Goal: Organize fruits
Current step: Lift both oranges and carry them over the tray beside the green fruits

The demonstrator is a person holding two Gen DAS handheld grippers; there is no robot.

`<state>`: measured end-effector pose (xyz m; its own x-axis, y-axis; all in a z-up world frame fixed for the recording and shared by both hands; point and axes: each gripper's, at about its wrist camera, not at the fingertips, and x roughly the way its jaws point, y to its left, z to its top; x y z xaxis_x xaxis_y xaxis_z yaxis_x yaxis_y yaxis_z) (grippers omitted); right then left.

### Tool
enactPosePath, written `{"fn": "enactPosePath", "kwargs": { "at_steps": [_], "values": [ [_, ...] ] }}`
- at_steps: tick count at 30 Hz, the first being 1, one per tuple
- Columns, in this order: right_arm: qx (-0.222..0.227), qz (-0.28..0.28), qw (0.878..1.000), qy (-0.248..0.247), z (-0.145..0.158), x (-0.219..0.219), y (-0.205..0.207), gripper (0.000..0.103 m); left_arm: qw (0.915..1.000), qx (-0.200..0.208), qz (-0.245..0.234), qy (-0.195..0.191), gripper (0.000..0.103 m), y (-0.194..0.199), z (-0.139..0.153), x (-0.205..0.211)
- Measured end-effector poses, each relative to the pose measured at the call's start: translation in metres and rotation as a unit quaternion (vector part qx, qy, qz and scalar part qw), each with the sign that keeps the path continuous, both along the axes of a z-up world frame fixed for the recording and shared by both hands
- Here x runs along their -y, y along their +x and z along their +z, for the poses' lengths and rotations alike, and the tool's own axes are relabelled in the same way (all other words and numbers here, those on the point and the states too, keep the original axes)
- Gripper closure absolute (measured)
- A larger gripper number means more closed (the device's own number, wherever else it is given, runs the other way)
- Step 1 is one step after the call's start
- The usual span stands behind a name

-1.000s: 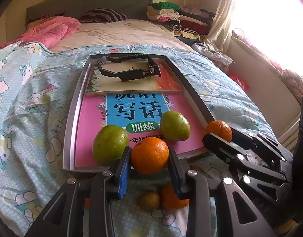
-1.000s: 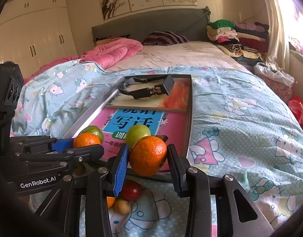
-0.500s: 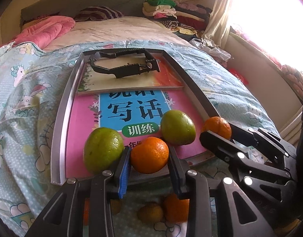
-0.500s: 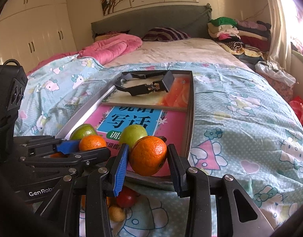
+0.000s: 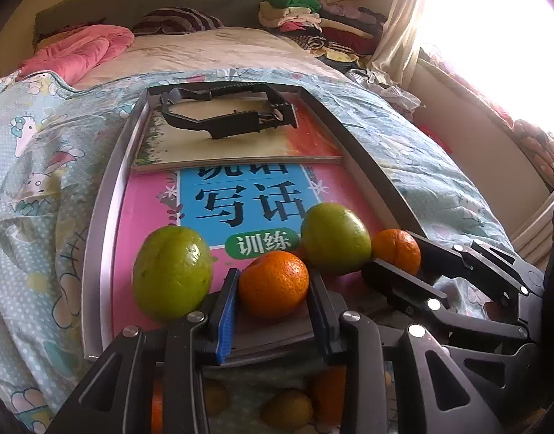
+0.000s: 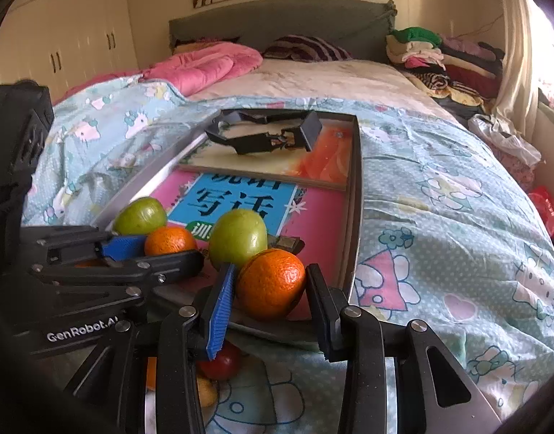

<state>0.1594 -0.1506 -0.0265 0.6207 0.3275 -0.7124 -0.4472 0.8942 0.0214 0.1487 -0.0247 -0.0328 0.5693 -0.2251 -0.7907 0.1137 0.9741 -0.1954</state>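
Left wrist view: left gripper clamps orange, round, no long axis; right gripper clamps second orange.

2 green fruits crowd the tray's near end.

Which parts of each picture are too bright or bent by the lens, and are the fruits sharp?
Left wrist view: the window is blown out white, and the tray rims bow outward. Right wrist view: glare only at the right edge, the corners are dark. In both, each held orange is sharp.
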Motion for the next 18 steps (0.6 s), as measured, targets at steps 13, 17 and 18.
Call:
{"fn": "enactPosePath", "kwargs": {
  "at_steps": [13, 17, 18],
  "values": [
    [0.003, 0.001, 1.0, 0.003, -0.001, -0.0001, 0.0, 0.062, 1.0, 0.001, 0.001, 0.001, 0.067, 0.0015, 0.0001, -0.0009],
    [0.006, 0.001, 1.0, 0.002, -0.0005, 0.0, -0.0015, 0.061, 1.0, 0.001, 0.001, 0.001, 0.067, 0.0014, 0.0002, -0.0009],
    [0.007, 0.001, 1.0, 0.003, -0.0003, 0.0004, -0.0023, 0.061, 1.0, 0.001, 0.001, 0.001, 0.067, 0.0013, 0.0003, -0.0007]
  ]
}}
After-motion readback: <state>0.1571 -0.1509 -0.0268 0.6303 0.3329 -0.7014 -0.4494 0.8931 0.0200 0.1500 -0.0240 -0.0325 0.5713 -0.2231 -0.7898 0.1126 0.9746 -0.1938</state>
